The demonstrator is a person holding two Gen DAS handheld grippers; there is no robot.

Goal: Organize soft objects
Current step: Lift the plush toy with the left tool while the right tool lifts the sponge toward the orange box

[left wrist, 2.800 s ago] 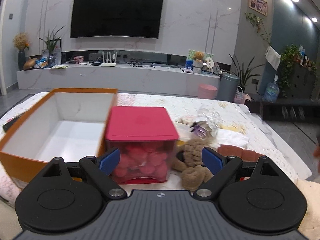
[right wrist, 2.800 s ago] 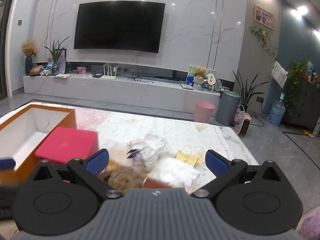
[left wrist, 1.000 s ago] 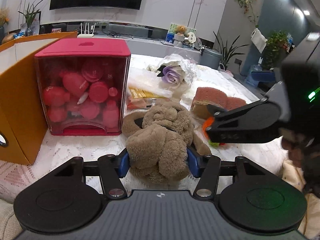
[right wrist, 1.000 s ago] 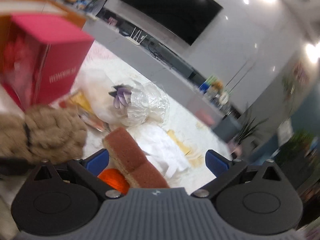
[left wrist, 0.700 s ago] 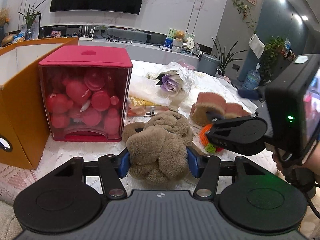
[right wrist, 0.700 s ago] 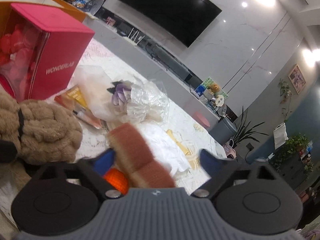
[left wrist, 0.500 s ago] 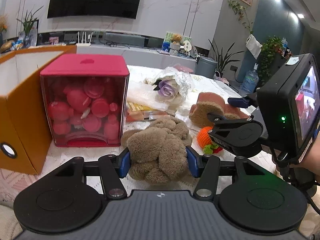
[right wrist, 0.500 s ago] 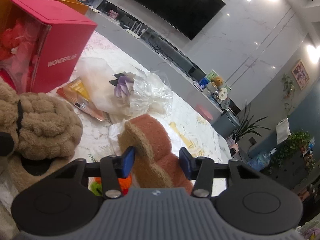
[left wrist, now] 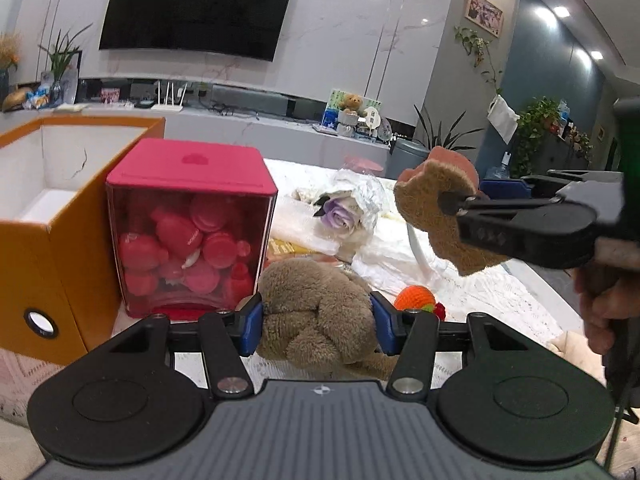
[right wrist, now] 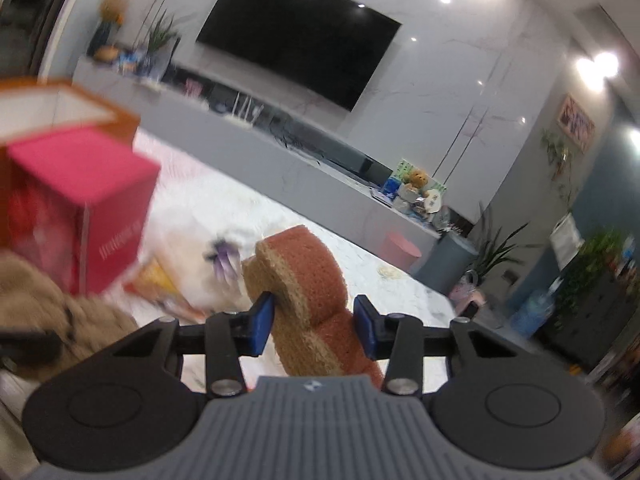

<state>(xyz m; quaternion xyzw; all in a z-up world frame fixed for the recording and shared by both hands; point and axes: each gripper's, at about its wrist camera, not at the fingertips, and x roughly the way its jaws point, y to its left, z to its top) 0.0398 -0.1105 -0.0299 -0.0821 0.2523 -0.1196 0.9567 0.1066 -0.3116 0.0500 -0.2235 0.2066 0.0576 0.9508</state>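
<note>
A brown plush knot (left wrist: 316,308) lies on the white lace-covered table, just in front of the pink box. My left gripper (left wrist: 316,322) is shut on it, both blue pads pressed into its sides. A thick brown sponge (right wrist: 308,272) with a reddish edge sits between the pads of my right gripper (right wrist: 314,320), whose jaws are closing on it. In the left wrist view that sponge (left wrist: 424,196) hangs above the table at the right. An orange box (left wrist: 68,248), open and white inside, stands at the left.
A pink-lidded clear box (left wrist: 192,168) full of pink pieces stands against the orange box. Behind the plush lie a wrapped purple flower (left wrist: 340,210), white plastic (left wrist: 384,252) and an orange knitted ball (left wrist: 414,298). A person's hand (left wrist: 600,304) holds the right gripper.
The right gripper went from wide open to closed on the sponge and lifted it off the table. The left gripper stayed clamped on the plush knot.
</note>
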